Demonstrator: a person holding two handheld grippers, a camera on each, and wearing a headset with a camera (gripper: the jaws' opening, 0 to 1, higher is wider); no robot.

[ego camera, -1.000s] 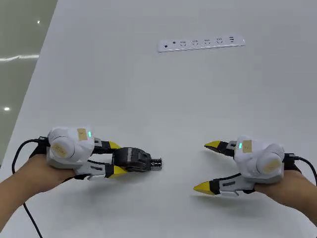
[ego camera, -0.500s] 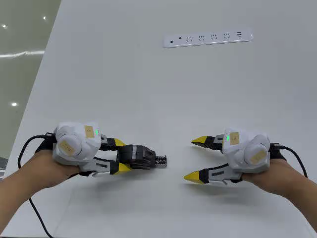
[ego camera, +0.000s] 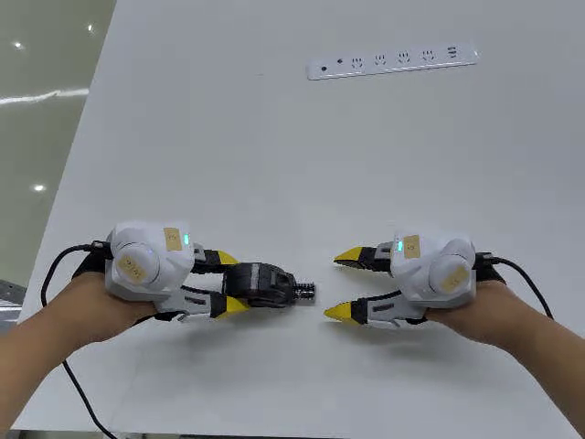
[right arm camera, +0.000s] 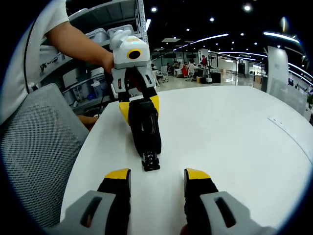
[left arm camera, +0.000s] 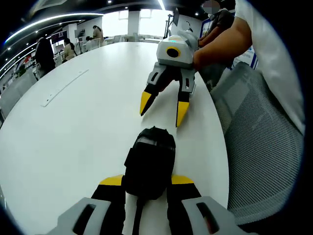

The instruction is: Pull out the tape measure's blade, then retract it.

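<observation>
A black tape measure (ego camera: 262, 284) lies on the white table (ego camera: 274, 155), its metal blade tip (ego camera: 306, 290) poking out to the right. My left gripper (ego camera: 227, 284) is shut on the tape measure's body (left arm camera: 149, 161), yellow fingertips on both sides. My right gripper (ego camera: 343, 284) is open, a short way to the right of the blade tip and facing it. In the right gripper view the tape measure (right arm camera: 145, 131) lies straight ahead, its tip (right arm camera: 150, 162) just beyond my open yellow fingertips (right arm camera: 117, 174). The right gripper (left arm camera: 161, 104) also faces me in the left gripper view.
A white power strip (ego camera: 391, 60) lies at the far side of the table. The table's left edge (ego camera: 69, 165) drops to a glossy floor. A grey mesh chair (right arm camera: 39, 166) stands by the near edge. Cables trail from both grippers.
My right gripper has moved left toward the tape measure's blade tip, closing most of the gap. The left gripper still holds the tape measure in place.
</observation>
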